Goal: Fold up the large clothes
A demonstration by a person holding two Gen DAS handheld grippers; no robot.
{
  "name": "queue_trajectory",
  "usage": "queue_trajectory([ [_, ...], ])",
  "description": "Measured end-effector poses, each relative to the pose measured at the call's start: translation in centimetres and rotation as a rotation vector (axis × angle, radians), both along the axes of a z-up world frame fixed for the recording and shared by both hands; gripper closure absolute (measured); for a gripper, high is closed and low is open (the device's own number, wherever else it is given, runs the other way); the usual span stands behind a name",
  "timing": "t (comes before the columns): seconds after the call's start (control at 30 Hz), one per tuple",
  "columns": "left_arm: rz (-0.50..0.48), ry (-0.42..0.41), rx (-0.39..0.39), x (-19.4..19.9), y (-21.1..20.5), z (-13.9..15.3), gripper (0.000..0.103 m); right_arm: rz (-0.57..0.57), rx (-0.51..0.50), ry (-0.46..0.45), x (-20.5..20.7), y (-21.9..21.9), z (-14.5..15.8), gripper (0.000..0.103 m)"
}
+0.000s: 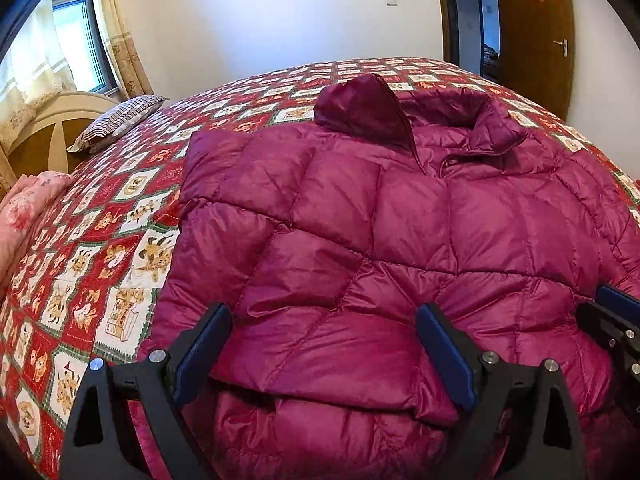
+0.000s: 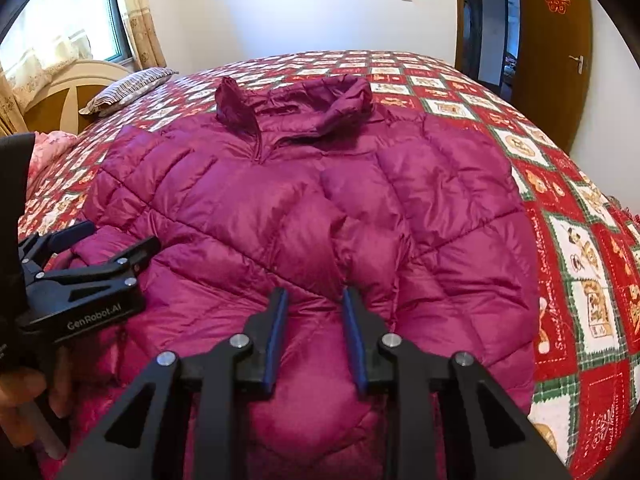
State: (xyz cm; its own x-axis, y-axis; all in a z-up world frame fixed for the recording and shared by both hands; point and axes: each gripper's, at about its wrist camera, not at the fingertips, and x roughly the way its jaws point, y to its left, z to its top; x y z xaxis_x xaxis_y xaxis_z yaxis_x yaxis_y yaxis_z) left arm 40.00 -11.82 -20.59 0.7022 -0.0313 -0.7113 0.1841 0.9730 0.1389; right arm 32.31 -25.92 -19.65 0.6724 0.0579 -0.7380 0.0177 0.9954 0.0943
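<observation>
A: Nearest the lens: magenta puffer jacket (image 2: 304, 208), spread flat on the patchwork quilt (image 2: 576, 248), collar toward the far side, hem close in.

B: Right gripper (image 2: 315, 300) down at the hem, narrowed but not yet pinching; fabric bulging between the pads, no squeeze visible.

A: Left gripper (image 1: 320, 320) spread wide over the hem's other half, holding nothing.

B: Looks like the grasp before a first fold. Next: clamp both hem points, lift together toward the collar.

A: Striped pillow (image 1: 120, 120) well clear.
</observation>
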Motion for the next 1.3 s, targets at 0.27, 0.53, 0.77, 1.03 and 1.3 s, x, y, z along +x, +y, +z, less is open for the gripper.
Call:
queue_trajectory([
  [0.27, 0.011, 0.008, -0.012, -0.2, 0.4, 0.8, 0.008, 0.0, -0.006, 0.0, 0.1, 0.0, -0.3, 0.073],
  [0.53, 0.024, -0.133, -0.085, 0.6, 4.3, 9.3, 0.008, -0.019, -0.023, -0.122, -1.1, 0.0, 5.6, 0.072],
  [0.77, 0.194, 0.007, -0.088, 10.3, 6.8, 4.5, 0.009, -0.034, -0.008, -0.058, 3.6, 0.3, 4.2, 0.075],
  [1.03, 0.228, 0.067, -0.087, 11.4, 7.3, -0.8, 0.008, -0.045, -0.027, -0.012, 4.2, -0.5, 0.4, 0.078],
  [1.3, 0.226, 0.093, -0.09, 11.7, 7.2, -1.7, 0.008, -0.056, -0.012, 0.001, 4.7, -0.7, -0.4, 0.079],
])
